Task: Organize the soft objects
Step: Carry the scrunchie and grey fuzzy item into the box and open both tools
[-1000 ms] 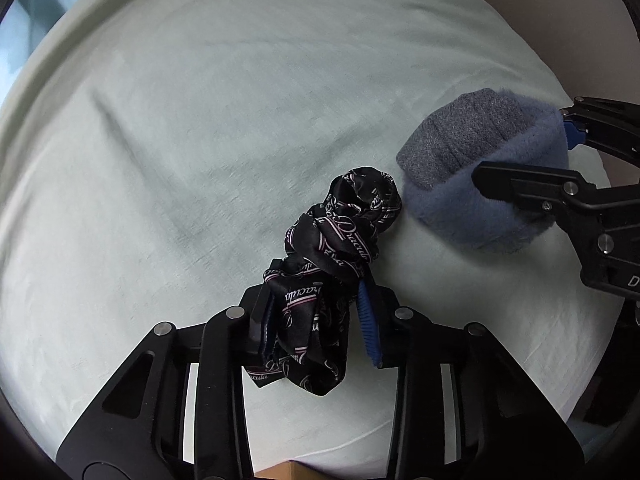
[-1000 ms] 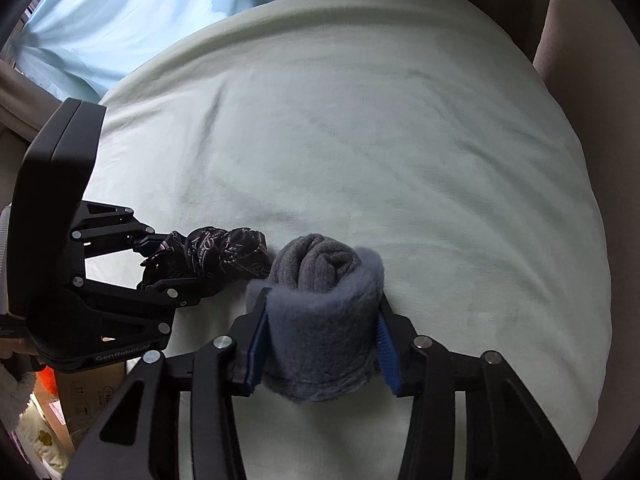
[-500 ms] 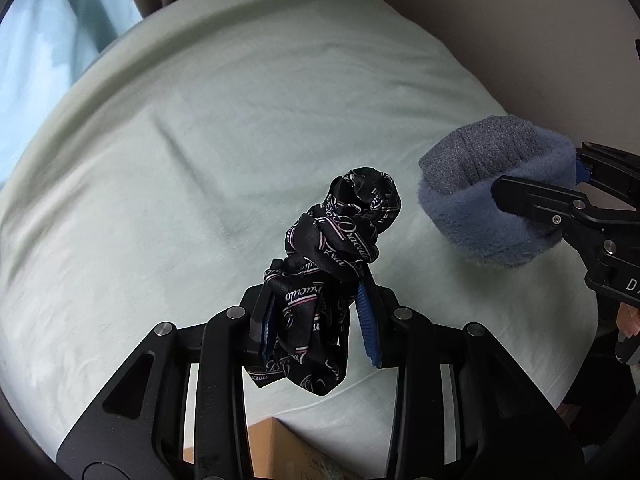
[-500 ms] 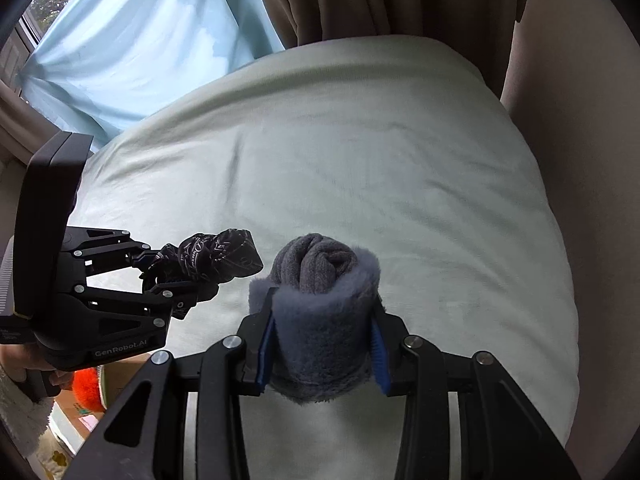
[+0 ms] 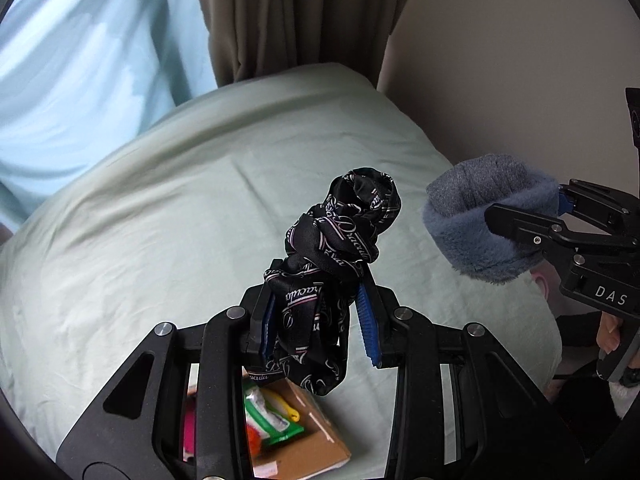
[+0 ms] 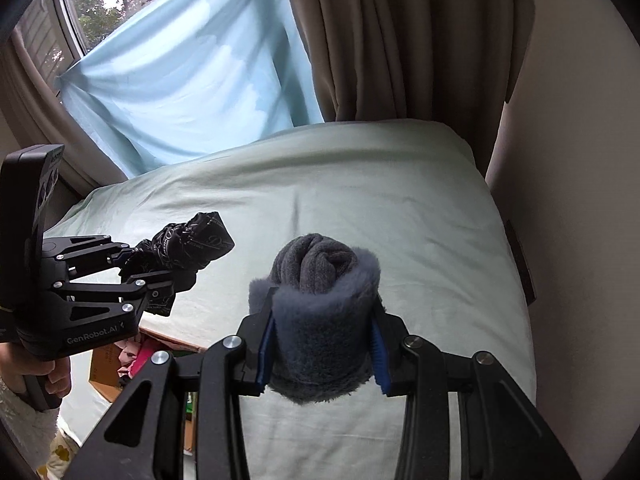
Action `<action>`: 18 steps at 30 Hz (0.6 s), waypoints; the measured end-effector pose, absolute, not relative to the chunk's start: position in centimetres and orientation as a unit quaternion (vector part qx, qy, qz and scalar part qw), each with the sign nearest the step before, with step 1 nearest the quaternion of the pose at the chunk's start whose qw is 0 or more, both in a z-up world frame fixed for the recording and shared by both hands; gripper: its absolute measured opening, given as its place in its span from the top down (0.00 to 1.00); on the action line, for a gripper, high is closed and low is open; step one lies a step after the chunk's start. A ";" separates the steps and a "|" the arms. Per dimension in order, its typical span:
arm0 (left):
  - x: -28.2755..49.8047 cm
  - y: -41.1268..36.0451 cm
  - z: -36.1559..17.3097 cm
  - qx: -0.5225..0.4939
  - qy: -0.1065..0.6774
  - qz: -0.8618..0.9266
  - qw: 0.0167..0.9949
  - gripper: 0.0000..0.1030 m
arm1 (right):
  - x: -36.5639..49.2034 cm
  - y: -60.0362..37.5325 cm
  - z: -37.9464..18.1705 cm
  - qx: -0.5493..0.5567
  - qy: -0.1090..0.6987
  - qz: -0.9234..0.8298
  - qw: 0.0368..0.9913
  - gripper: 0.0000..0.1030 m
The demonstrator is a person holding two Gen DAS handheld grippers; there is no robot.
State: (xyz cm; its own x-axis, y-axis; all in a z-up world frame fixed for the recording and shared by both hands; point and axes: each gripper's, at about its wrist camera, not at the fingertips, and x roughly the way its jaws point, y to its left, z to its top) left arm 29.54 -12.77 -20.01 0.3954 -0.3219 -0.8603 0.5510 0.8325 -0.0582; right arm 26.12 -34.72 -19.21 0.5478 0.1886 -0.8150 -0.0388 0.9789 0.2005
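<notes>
My left gripper (image 5: pixel 318 322) is shut on a knotted black scarf with white and pink lettering (image 5: pixel 340 240) and holds it in the air above the pale green bed (image 5: pixel 160 232). It also shows at the left of the right wrist view (image 6: pixel 188 248). My right gripper (image 6: pixel 320 342) is shut on a rolled grey-blue fuzzy sock bundle (image 6: pixel 320 304), lifted above the bed. The bundle shows at the right of the left wrist view (image 5: pixel 480 216), level with the scarf and apart from it.
An open cardboard box (image 5: pixel 288 432) with colourful items sits below the bed's near edge, also in the right wrist view (image 6: pixel 132 356). A brown curtain (image 6: pixel 400 40) and light blue cloth (image 6: pixel 192 80) hang behind the bed. A wall (image 5: pixel 520 60) stands on the right.
Both grippers have risen off the bed and pulled back with their loads. The curtains, the window and the cardboard box have come into view.
</notes>
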 end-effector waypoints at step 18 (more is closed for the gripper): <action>18.4 5.0 -16.7 0.045 0.482 -0.183 0.856 0.70 | 15.8 -18.0 -12.0 0.068 0.454 0.117 0.881 0.65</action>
State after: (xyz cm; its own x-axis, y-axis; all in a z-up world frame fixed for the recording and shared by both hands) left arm 18.40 4.96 -16.72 0.4686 -0.2706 -0.8410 0.3566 0.9289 -0.1002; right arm 15.79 -17.99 -11.98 0.5602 0.2685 -0.7836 -0.1453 0.9632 0.2262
